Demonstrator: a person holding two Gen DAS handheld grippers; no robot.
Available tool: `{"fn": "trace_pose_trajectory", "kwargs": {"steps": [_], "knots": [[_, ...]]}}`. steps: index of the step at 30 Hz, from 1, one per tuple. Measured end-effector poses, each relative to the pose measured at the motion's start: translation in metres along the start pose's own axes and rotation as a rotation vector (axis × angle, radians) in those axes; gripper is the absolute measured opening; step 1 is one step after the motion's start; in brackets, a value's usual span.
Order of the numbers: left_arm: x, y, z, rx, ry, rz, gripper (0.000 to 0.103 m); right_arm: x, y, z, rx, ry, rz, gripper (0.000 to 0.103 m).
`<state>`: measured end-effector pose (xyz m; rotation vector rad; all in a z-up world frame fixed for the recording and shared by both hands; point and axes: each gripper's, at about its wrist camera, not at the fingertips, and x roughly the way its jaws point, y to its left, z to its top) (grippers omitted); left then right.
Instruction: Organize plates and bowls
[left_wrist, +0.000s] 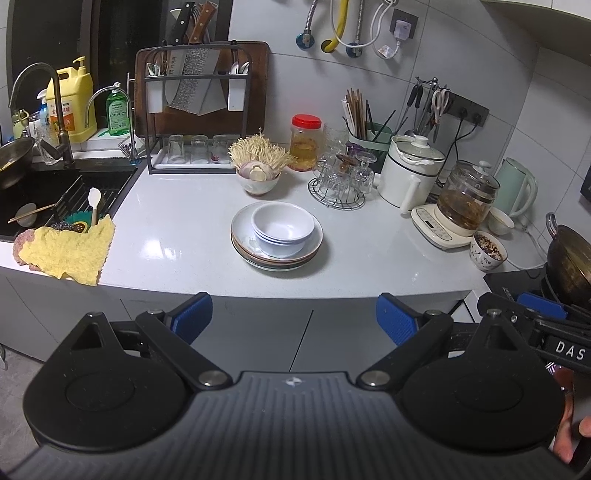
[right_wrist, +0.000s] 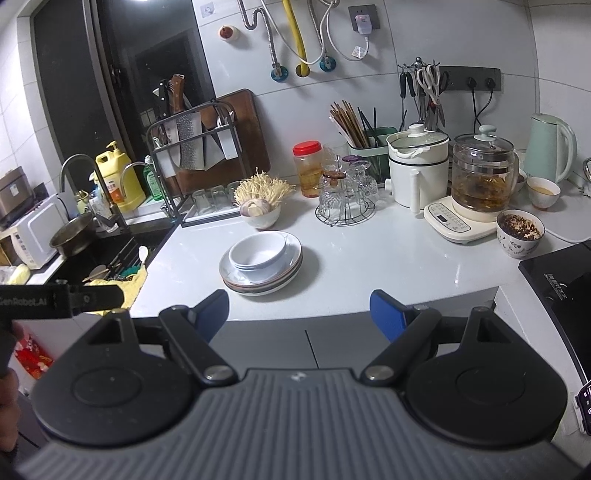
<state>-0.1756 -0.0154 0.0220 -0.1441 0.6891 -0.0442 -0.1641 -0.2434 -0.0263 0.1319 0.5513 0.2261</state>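
Bowls (left_wrist: 282, 225) sat nested on the plates (left_wrist: 277, 254) mid-counter (left_wrist: 177, 236), maybe three bowls, hard to say. We held the left gripper (left_wrist: 294, 319) and right gripper (right_wrist: 299, 314) back, both spread wide, gripping nothing.

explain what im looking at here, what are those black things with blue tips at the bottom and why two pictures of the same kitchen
Each black device is a hand-held two-finger gripper; a person holds one in each hand. A fisheye camera sits on each, looking forward along its blue-padded fingers, so you get two views of one counter.

One picture comes from the left gripper, the other from the right gripper. Both are open and hold nothing, and hang in front of the counter's edge.

On the white counter sits a stack of plates with nested white bowls on top. Behind it are a bowl of enoki mushrooms, a red-lidded jar and a glass kettle.
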Motion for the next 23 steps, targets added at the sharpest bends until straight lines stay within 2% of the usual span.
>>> {"fn": "trace_pose_trajectory", "kwargs": {"steps": [9,23], "knots": [[-0.0035,0.0007,-0.0031,-0.009,0.001,0.017,0.097,0.0013,-0.0017,-0.0038,-0.001,-0.012,0.000,0.085],[-0.0046,-0.0057,-0.0048,-0.021,0.010,-0.007,0.097,-0.0042,-0.0034,-0.0031,0.004,-0.025,-0.007,0.085]]}}
